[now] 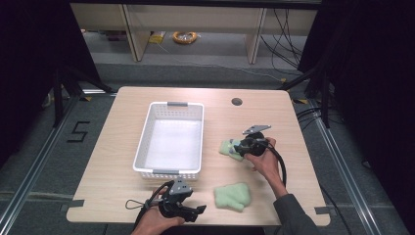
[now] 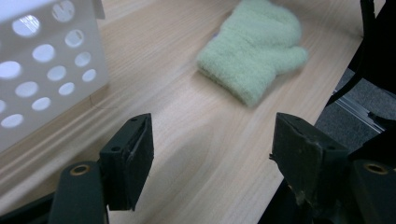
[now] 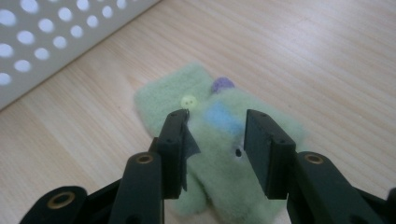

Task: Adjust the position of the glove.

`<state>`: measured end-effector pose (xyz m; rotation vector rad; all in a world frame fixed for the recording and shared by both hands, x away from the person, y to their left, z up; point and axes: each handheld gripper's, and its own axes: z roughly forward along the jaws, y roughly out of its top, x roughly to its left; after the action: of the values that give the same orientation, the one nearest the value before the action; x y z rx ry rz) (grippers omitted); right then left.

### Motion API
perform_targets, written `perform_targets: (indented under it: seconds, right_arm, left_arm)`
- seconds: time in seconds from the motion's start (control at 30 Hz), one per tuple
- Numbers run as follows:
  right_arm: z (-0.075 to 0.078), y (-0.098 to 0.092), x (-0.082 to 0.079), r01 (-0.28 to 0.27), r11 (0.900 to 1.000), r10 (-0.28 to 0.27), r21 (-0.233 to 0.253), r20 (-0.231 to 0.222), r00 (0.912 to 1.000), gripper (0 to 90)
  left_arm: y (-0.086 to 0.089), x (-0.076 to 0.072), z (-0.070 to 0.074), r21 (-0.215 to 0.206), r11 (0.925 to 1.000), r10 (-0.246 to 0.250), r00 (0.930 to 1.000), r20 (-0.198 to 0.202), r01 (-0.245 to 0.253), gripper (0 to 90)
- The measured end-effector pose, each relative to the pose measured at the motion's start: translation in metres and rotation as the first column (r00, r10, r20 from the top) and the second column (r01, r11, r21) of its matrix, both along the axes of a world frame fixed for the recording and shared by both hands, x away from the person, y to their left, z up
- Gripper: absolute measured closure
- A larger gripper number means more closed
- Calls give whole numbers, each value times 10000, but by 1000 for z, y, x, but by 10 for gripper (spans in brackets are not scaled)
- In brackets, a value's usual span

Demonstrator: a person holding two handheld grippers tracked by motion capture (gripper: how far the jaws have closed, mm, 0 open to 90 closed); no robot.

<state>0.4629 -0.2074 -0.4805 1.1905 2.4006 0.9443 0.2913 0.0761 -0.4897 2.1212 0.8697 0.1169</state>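
A pale green mitten point(image 1: 232, 196) lies flat near the table's front edge. In the left gripper view this plain mitten point(image 2: 252, 56) is ahead of my open left gripper point(image 2: 212, 135), with bare table between them. My left gripper point(image 1: 198, 209) points right toward it. A second green mitten point(image 3: 163, 95) with a yellow button, a purple button and a blue patch lies right of the basket. My right gripper point(image 3: 215, 126) stands over it, jaws open and straddling its middle. From above, the right gripper point(image 1: 240, 146) covers part of that decorated mitten point(image 1: 226, 146).
A white perforated basket point(image 1: 147, 132) stands empty at the table's centre, close to both grippers; its wall point(image 2: 46, 70) is left of my left gripper and its side point(image 3: 56, 37) is beyond the decorated mitten. A cable hole point(image 1: 237, 102) sits at the back.
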Motion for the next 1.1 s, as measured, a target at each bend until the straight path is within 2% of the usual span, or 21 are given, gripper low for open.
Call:
perform_targets:
  seconds: [0.03,0.07,0.1,0.13,0.27,0.3,0.37,0.4,0.43,0.47,0.57,0.6,0.63,0.7,0.73,0.77,0.8,0.9,0.97,1.03,1.1]
  right_arm:
    - [-2,0,2,-120,9997,121,-193,51,9999,604]
    - [-4,2,3,54,10000,-54,-43,-33,10000,604]
    - [-6,1,4,-5,9999,5,-163,-30,10000,605]
    - [-5,1,4,37,9998,-42,-178,-261,9996,610]
    - [-12,0,7,-41,9999,41,-108,13,10000,634]
    - [-12,0,6,-7,9998,6,-176,-90,10000,643]
    - [-13,-2,7,-102,9997,99,-224,-152,9998,666]
    - [-15,-3,9,-233,9996,232,-149,-30,9997,677]
    - [-16,-3,9,-121,9999,121,-59,34,9999,692]
    - [-16,-4,9,-198,9998,197,-61,-96,9998,707]
    - [-18,-6,10,-472,9988,473,-139,83,9988,756]
    - [-20,-6,11,-473,9988,476,-88,394,9981,775]
    - [-19,-5,8,-215,9998,215,-16,169,9996,792]
    - [-20,-5,7,-215,9997,217,-82,256,9994,819]
    - [-18,-6,6,-254,9995,257,-182,129,9996,828]
    - [-21,-6,7,-316,9995,321,-95,567,9979,836]
    - [-19,-5,5,-140,9999,139,43,218,9997,843]
    - [-16,-8,5,-438,9988,445,-206,339,9984,863]
    - [-13,-8,4,-411,9991,413,-71,344,9986,870]
    - [-9,-11,3,-399,9992,397,36,462,9981,872]
    - [-4,-13,0,-433,9989,422,188,537,9977,874]
  left_arm:
    - [0,-1,-1,31,10000,-67,10000,-28,67,287]
    - [0,-1,-1,60,9999,-94,9999,40,94,284]
    - [0,-1,-1,89,9999,-140,9999,57,140,281]
    - [0,-2,-1,72,9999,-74,10000,62,74,278]
    - [1,-2,-3,61,10000,-43,9999,162,42,270]
    - [2,-1,-4,268,9996,-94,9997,215,89,270]
    - [2,-2,-5,85,10000,-25,10000,13,25,270]
    - [1,-2,-6,-18,10000,36,10000,92,-36,270]
    - [3,-1,-6,253,9997,-58,9999,135,55,270]
    - [4,-1,-5,235,9996,-151,9998,121,148,270]
    - [3,-2,-6,-16,10000,88,10000,43,-88,270]
    - [3,-1,-6,-5,10000,46,10000,81,-46,271]
    - [3,-1,-6,-26,9999,113,9999,103,-112,271]
    - [5,0,-6,151,9999,-76,9999,104,74,271]
    - [6,0,-6,105,9999,-30,10000,85,29,271]
    - [5,0,-7,-51,9998,168,9998,-50,-168,271]
    - [7,1,-6,186,9998,-3,9999,103,1,271]
    - [7,2,-7,85,9999,144,9999,95,-144,273]
    - [8,2,-8,-32,9998,201,9998,-3,-201,273]
    - [11,3,-7,144,9999,47,10000,51,-48,273]
    - [10,3,-8,-46,9997,234,9997,-60,-234,273]
